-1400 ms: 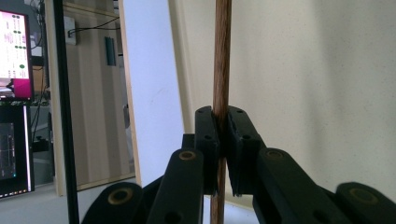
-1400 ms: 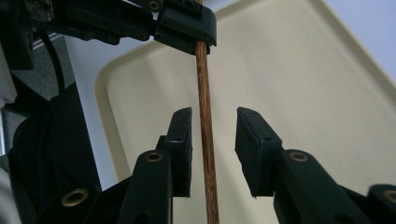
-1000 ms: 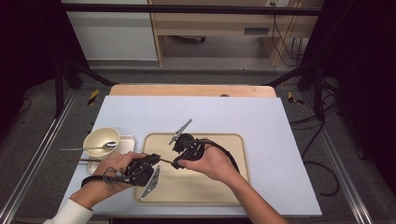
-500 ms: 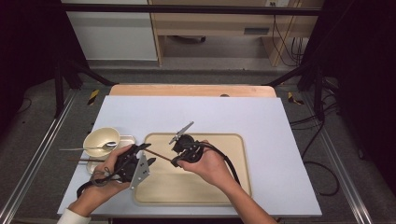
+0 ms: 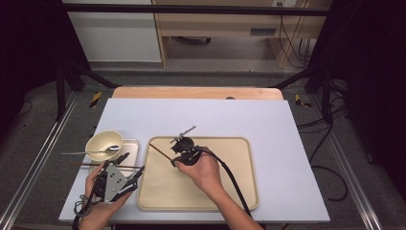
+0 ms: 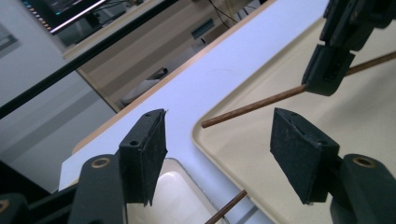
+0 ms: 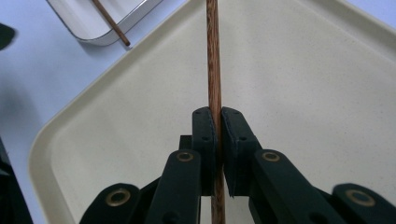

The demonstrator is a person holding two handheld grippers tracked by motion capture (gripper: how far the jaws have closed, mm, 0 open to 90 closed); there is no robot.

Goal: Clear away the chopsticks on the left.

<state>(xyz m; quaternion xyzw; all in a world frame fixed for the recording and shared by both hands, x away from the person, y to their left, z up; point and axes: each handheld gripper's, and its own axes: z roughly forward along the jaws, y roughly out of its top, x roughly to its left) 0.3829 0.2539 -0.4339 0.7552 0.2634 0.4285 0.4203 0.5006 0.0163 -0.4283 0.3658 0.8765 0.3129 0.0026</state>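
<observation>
My right gripper [image 5: 176,154] [image 7: 218,116] is shut on a brown wooden chopstick [image 5: 160,151] [image 7: 214,56] and holds it low over the upper left part of the beige tray [image 5: 239,191]. The stick's free end points toward the tray's left corner. My left gripper [image 5: 132,166] [image 6: 217,135] hovers at the tray's left edge; its jaws have just been opening and nothing is between them. In the left gripper view the held chopstick [image 6: 252,106] runs across just beyond its jaws. A second chopstick [image 5: 110,166] [image 7: 109,21] lies across a small white dish [image 5: 130,145].
A cream bowl [image 5: 104,142] with a metal spoon [image 5: 91,152] in it stands left of the small dish. Both sit on the white tabletop [image 5: 287,124]. A cable [image 5: 232,179] trails from the right gripper across the tray.
The left gripper has let go, its jaws now stand wide, and it has drawn back left off the tray. The right gripper, still gripping the chopstick, has sunk a little toward the tray.
</observation>
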